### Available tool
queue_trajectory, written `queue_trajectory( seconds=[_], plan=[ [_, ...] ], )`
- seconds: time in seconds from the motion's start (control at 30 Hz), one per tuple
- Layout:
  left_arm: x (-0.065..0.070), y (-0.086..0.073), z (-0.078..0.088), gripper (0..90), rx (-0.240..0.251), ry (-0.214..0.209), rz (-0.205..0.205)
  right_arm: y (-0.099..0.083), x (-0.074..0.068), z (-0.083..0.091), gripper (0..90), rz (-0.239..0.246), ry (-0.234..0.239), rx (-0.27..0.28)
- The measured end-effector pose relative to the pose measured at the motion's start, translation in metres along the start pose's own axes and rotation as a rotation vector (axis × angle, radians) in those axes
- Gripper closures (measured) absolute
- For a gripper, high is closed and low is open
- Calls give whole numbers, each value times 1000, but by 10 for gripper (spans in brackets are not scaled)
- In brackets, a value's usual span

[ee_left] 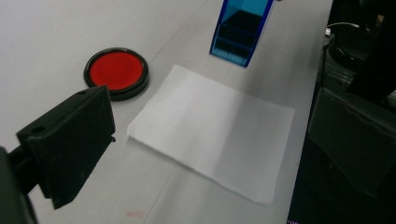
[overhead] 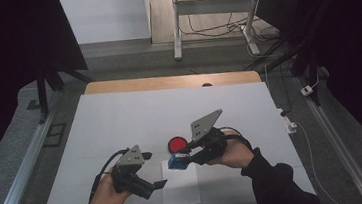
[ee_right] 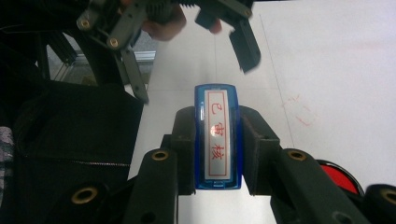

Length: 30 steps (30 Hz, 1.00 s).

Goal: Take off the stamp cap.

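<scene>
Right gripper [overhead: 182, 158] clamped on blue stamp [overhead: 176, 161] — over sheet's [overhead: 181, 190] far edge | left gripper [overhead: 154, 170] agape, empty | inking beside red pad [overhead: 176, 144] unclear; imprint pending

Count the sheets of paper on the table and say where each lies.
1. One white sheet of paper lies flat near the front edge of the table, just in front of the blue stamp and the red ink pad. No other sheets are visible.

Glossy blue plastic stamp [ee_right: 217, 135]; matt white paper sheet [ee_left: 215, 130].
</scene>
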<state>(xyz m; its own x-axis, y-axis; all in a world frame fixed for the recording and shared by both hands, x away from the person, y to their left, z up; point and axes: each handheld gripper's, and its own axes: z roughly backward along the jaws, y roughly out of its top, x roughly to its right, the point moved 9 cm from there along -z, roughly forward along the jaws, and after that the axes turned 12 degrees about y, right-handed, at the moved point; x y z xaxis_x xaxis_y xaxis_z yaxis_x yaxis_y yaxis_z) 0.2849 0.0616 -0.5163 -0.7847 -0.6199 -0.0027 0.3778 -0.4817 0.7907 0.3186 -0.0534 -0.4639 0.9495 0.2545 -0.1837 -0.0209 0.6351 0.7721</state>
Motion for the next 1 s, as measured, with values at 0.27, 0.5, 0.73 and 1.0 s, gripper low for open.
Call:
queue_trajectory(
  seconds=[0.27, 0.5, 0.73, 1.0],
  plan=[
    [10, 7, -14, 21, 10, -45, -46, 3, -1, -1, 700, 9, 24, 4],
    [17, 11, -19, 124, 40, -42, -88, 4, -5, -3, 700, 25, 42, -2],
    [19, 10, -16, 432, 55, -70, -110, 6, -9, -4, 700, 39, 56, -5],
    [21, 11, -13, 616, 83, -104, -110, 7, -12, -2, 700, 52, 64, 2]
  ],
)
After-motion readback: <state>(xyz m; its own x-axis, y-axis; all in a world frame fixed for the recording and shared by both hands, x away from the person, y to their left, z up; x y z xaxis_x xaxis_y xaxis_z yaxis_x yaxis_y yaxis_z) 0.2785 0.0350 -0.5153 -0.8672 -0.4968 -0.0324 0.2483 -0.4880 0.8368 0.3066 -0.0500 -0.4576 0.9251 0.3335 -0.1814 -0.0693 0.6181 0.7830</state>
